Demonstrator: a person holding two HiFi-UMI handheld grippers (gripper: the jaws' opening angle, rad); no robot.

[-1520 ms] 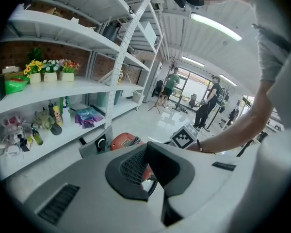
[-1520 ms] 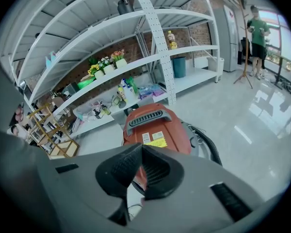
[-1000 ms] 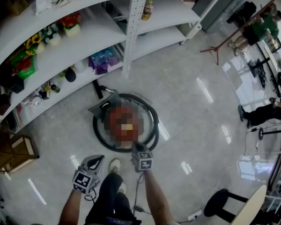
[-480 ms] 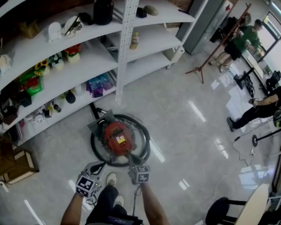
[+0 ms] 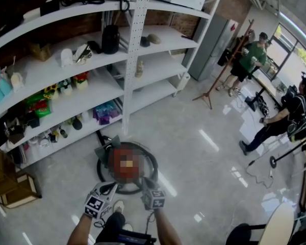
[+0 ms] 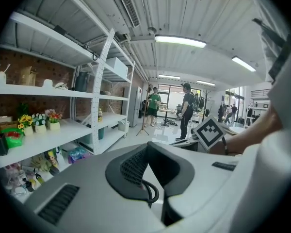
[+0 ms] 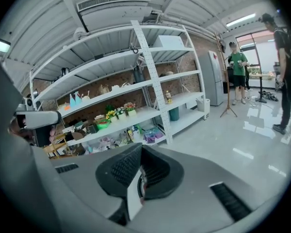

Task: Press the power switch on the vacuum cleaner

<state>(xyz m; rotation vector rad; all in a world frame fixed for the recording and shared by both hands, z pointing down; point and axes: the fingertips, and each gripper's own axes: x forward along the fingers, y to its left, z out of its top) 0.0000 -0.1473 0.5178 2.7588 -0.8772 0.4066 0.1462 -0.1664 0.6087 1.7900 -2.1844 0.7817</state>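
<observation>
Glossy grey floor [image 5: 204,162] beside white shelving [image 5: 66,88] carries the vacuum cleaner [image 5: 105,153], hose coiled round it, just ahead of the left tongs [image 5: 111,188] and right tongs [image 5: 146,181], both closed, gripping nothing.

Bright, even indoor light. Ceiling strip lamps [image 6: 180,41] lit overhead; daylight from far-right windows [image 5: 297,55]. Glare streaks on glossy floor [image 5: 209,140]. Heavy fisheye bend, dark vignette round both gripper views. Nearest foreground soft, unfocused.
</observation>
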